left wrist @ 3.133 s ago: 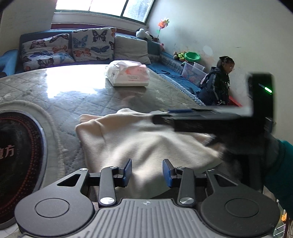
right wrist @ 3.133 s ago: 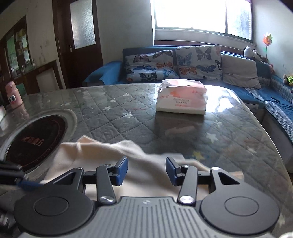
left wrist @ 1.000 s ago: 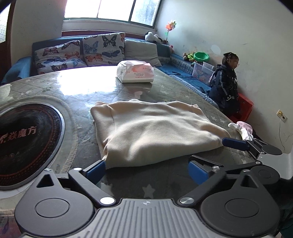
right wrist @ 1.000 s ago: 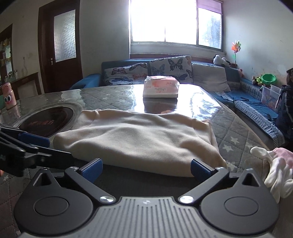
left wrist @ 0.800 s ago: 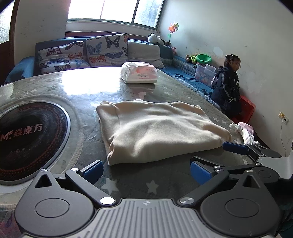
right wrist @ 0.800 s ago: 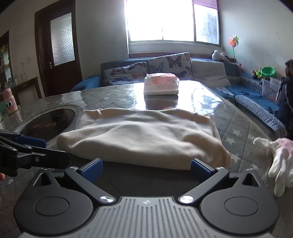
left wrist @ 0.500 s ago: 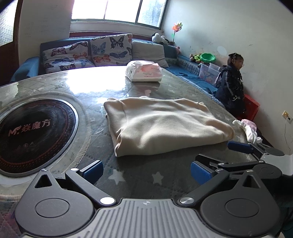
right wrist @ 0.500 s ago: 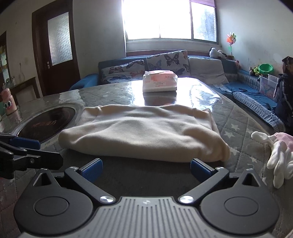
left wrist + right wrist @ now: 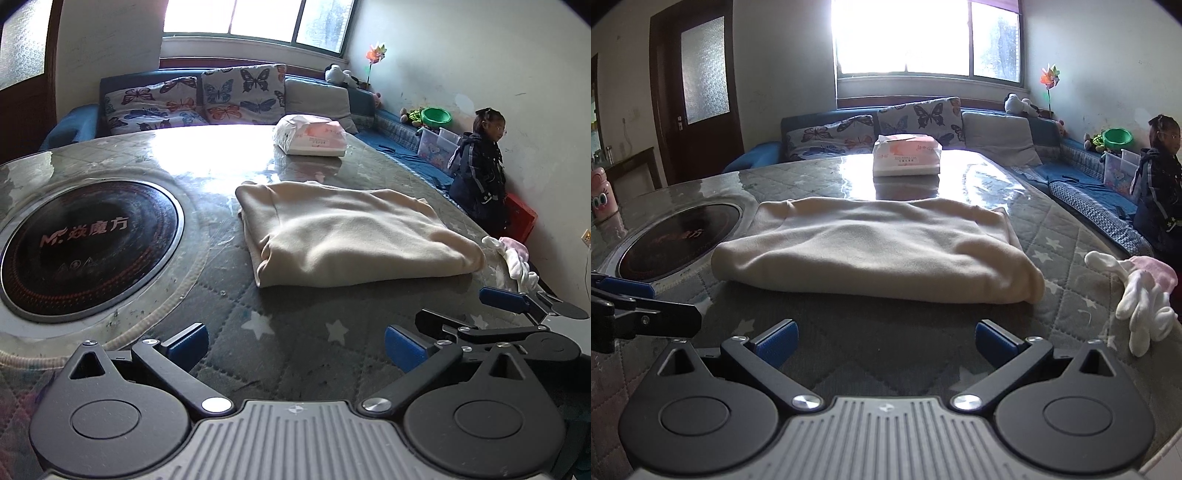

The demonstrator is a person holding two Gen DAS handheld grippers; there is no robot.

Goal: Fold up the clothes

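Folding looks close to finished: your cream garment lies in a compact, doubled-over rectangle in the middle of the desk, beside the round black cooktop. Your left hand-held gripper and right hand-held gripper are both spread wide apart, empty, just short of the cloth's near edge. One small pale piece sits unfolded near the desk's right edge; judge whether that comes next.

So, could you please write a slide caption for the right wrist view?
Open right gripper faces a folded cream garment on the quilted table, gloves alongside.
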